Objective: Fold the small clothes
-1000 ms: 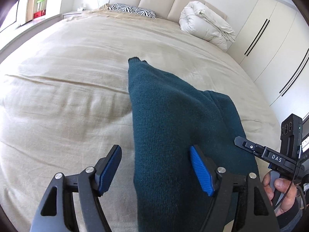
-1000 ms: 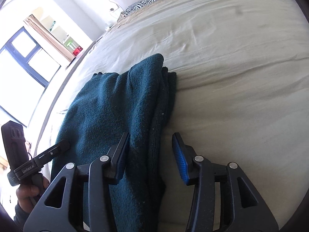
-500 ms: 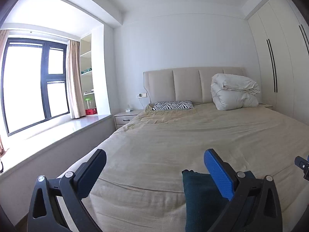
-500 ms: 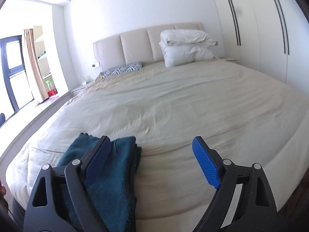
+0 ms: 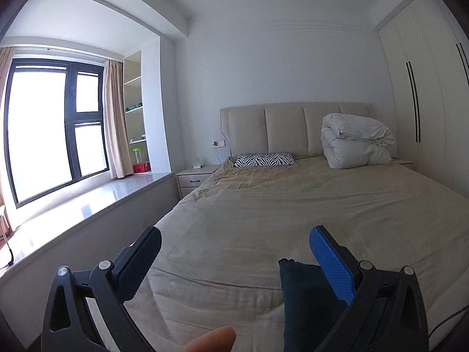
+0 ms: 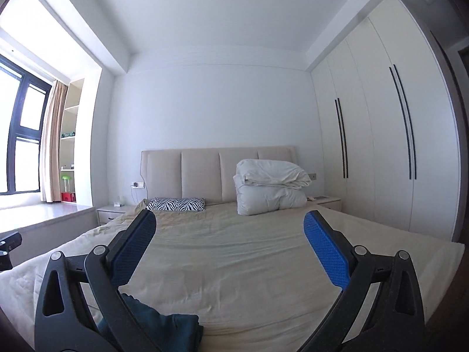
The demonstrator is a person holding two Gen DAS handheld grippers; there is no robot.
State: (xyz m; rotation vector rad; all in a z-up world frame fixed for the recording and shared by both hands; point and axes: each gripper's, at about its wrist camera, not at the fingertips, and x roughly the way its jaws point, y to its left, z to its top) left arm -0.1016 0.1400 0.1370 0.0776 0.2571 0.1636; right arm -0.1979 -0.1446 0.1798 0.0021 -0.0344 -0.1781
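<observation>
Both tools have lifted off the folded teal garment (image 5: 304,299) at the bed's (image 5: 263,211) near edge, left tool (image 5: 234,264) and right tool (image 6: 228,249) released, jaws just widened with nothing between; retreat straight back, leaving the fold undisturbed.

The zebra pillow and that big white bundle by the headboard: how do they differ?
The zebra pillow is flat, low and striped black and white; the white duvet is plain, puffy and folded into a tall bundle. The zebra pillow lies toward the window side, the white duvet toward the wardrobe side. The duvet rises far up the headboard; the pillow barely reaches its base. Both rest at the head of the bed.
</observation>
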